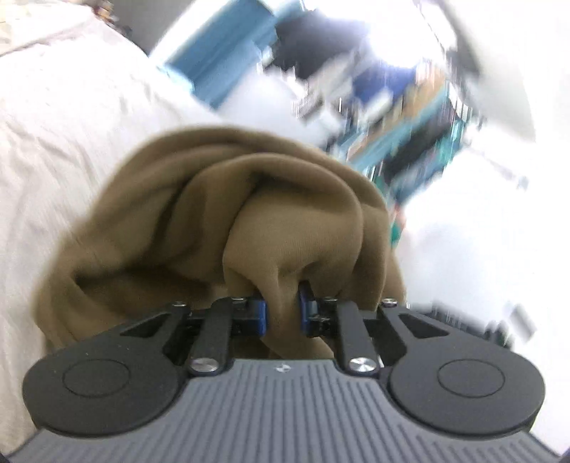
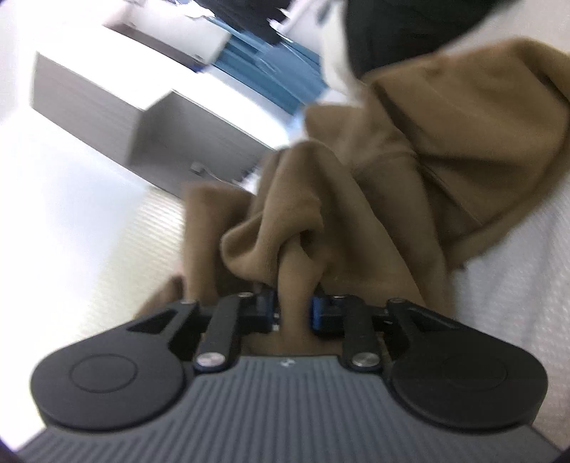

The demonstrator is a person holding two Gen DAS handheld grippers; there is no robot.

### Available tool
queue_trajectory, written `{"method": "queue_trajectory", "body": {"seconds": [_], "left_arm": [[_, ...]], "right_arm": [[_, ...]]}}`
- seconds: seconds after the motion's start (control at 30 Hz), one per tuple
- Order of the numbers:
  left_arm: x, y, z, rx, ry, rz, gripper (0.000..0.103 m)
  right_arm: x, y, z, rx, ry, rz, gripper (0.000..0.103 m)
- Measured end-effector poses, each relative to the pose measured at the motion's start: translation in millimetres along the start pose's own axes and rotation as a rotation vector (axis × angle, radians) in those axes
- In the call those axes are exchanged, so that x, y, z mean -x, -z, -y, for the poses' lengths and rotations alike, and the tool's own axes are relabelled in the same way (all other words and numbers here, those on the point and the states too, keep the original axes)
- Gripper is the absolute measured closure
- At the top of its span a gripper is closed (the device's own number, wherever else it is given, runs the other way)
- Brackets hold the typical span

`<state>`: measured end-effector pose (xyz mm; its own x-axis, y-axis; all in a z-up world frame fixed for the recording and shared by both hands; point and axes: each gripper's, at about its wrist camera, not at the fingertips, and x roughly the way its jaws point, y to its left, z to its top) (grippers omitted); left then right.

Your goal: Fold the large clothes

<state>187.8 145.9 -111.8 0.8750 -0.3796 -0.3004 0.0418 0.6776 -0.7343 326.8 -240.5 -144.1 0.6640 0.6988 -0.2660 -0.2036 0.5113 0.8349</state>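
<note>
In the left wrist view, a white bedspread (image 1: pixel 64 149) with a fine ribbed weave fills the left side, creased into soft ridges. On it lies a heap of olive-brown garment (image 1: pixel 221 199), a matte, soft knit, thrown into thick rounded folds. A pinched ridge of this cloth runs down between the blue pads of the left claw (image 1: pixel 283 308), which is clenched on it; the black linkage arms, silver screw heads and grey ribbed housing sit below. To the right the room is badly blurred: a blue panel (image 1: pixel 213 67), dark shapes and teal and tan streaks that could be shelving, then overexposed white. No writing can be read.

In the right wrist view, a pale grey box-like cabinet (image 2: pixel 117 107) with sharp edges stands at the left, over a bright white floor or wall. Blue slatted material (image 2: pixel 270 74) shows behind it. The same olive-brown garment spreads from the centre to the right edge, lying over the textured white bedspread (image 2: pixel 516 277), with a dark cloth (image 2: pixel 402 32) at the top. The right claw (image 2: pixel 294 311) is clenched on a twisted fold of the garment between its blue pads. A small pale emblem on the housing is too small to read.
</note>
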Motion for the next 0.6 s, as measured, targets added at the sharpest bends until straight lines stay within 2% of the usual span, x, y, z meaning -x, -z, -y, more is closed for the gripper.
{"method": "queue_trajectory", "body": {"seconds": [0.07,0.17,0.23,0.33,0.47,0.53,0.6], "left_arm": [[25.4,-19.8,-19.4,0.084,0.033,0.097,0.087],[48.0,-46.6,-52.0,0.192,0.026,0.207,0.087],[55.4,-63.0,-75.0,0.251,-0.006,0.268,0.087],[55.4,-78.3,-116.7,0.338,-0.122,0.338,0.087],[46.2,-87.4,-161.1,0.436,-0.263,0.364,0.087],[35.1,-86.4,-177.9,0.463,-0.312,0.353,0.086],[26.1,-86.8,-188.7,0.468,-0.321,0.347,0.086]], "right_arm": [[11.0,-8.8,-16.2,0.045,-0.027,0.037,0.085],[9.6,-27.5,-46.5,0.105,-0.057,0.059,0.085],[-2.0,-39.5,-63.2,0.128,-0.071,0.064,0.085],[-32.1,-57.1,-74.3,0.096,-0.092,0.082,0.085],[-69.9,-75.6,-59.3,0.005,-0.015,0.113,0.085],[-84.6,-76.9,-45.5,-0.017,0.039,0.123,0.085],[-95.1,-82.8,-22.2,-0.056,0.073,0.128,0.085]]}}
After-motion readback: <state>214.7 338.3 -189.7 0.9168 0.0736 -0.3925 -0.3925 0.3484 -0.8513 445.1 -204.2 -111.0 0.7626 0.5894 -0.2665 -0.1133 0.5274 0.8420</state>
